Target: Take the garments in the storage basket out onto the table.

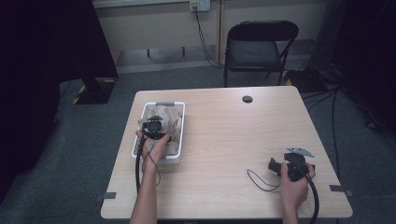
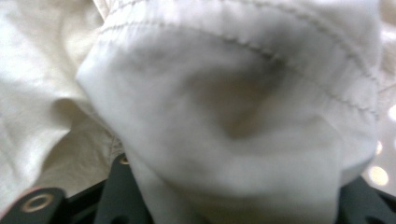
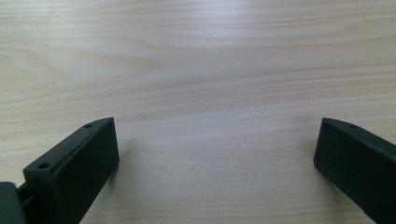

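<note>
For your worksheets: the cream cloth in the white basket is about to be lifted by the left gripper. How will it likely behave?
The cream cloth lies crumpled in soft folds, so it will probably droop rather than hold shape. It bunches between the left gripper jaws, suggesting a light, compressible load. Trailing folds may drag over the white basket rim.

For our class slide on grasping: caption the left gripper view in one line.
Left gripper pinching a bunched fold of cream cloth between its black jaws.

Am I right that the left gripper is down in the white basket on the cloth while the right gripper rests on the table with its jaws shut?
Not quite: the right gripper has its jaws wide open over bare table, as the right gripper view shows. The left gripper is in the white basket on the cloth.
</note>
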